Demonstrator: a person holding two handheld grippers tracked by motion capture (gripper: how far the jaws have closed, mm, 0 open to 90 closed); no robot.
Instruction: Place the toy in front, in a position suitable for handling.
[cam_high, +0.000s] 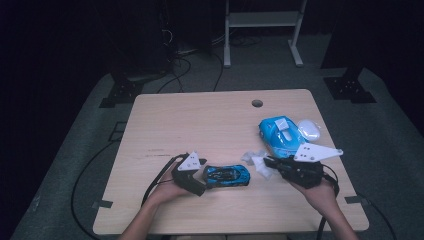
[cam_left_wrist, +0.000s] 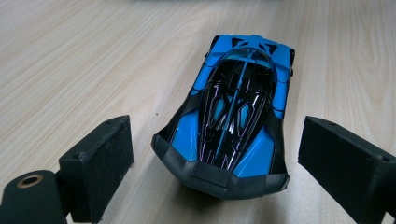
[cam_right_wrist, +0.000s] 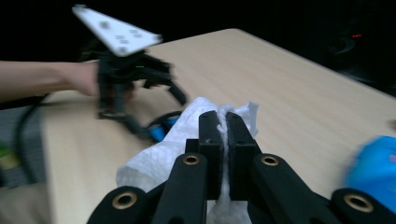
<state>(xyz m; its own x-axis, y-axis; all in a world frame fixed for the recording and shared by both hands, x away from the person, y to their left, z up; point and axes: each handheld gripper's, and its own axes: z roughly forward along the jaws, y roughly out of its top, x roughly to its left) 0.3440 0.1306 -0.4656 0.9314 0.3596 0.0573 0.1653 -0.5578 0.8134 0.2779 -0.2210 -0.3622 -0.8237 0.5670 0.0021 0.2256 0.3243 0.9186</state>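
Surface (cam_high: 175, 125): a pale wooden top with a round hole near the far edge. All the things sit on the half nearest the person.
Blue pack (cam_high: 280, 136): a soft blue wipes pack with a white flap on top. It lies on the right side, just behind the right gripper.
White mouse (cam_high: 309, 129): a small white computer mouse. It sits right beside the blue pack.
Toy car (cam_left_wrist: 233, 116): a blue and black racing car. It stands on its wheels on the surface, near the front edge, between the two grippers.
Left gripper (cam_left_wrist: 217, 161): its jaws stand wide, one on each side of the car's end. They are not touching the car.
White wipe (cam_right_wrist: 163, 149): a crumpled white wipe. It hangs in the air, near the car but apart from it.
Right gripper (cam_right_wrist: 223, 135): its jaws are pinched tight on the white wipe.
Step now: I think the car is about to get cleaned. The wipe is ready and the car is waiting.
Next move: the left gripper should close on the car to keep it from rolling. Then the right gripper should bring the wipe down onto the car's roof and rub softly.
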